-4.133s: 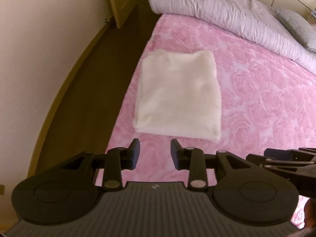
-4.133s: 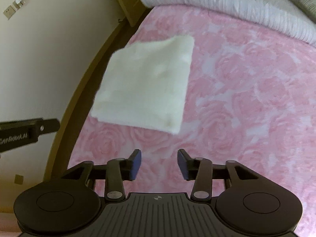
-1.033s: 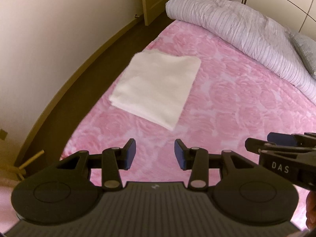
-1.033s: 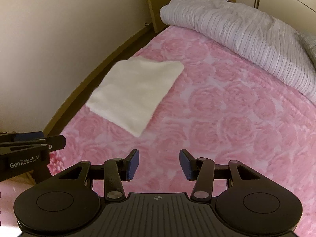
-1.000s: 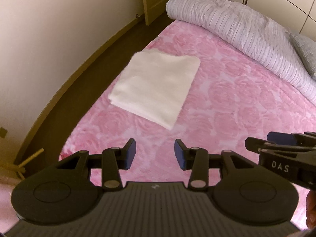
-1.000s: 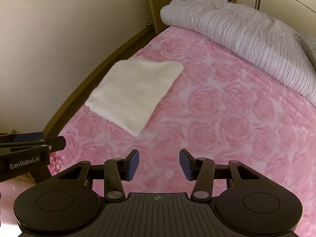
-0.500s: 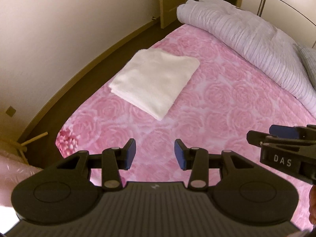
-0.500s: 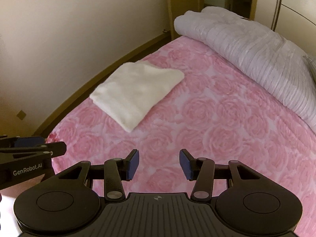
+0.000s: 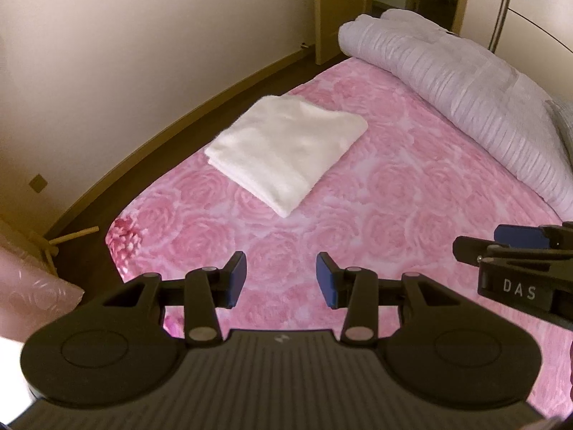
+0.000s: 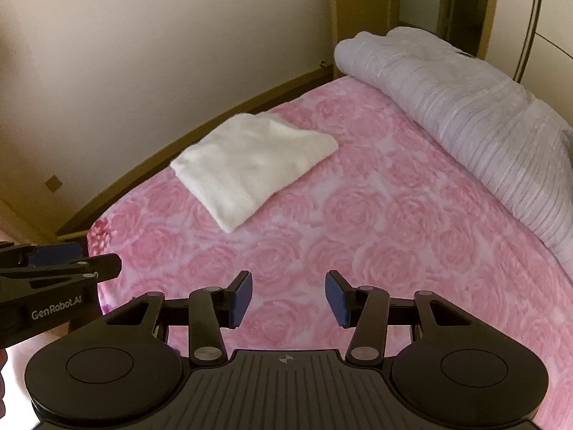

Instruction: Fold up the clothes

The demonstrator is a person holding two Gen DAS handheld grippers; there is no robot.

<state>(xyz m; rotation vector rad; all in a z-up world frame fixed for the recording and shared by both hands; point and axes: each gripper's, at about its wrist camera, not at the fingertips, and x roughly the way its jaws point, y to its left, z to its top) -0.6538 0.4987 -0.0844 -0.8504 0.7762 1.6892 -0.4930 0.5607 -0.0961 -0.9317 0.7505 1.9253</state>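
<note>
As both pulled back | folded garment [image 9: 286, 150] farther off | left gripper [image 9: 281, 279], right gripper [image 10: 288, 299] agape, empty

Two wrist fisheyes, each looking forward along its own open fingers, angled down over the near end of a pink rose-patterned bed [image 9: 394, 186]. Left wrist view sits left; the right gripper [image 9: 515, 247] intrudes at its right edge. Right wrist view sits right; the left gripper [image 10: 61, 261] shows at its left edge. Both stand well back from the folded white cloth [image 9: 286, 150], and share it, the wall [image 10: 143, 53] and the rolled grey duvet [image 10: 465, 107].
</note>
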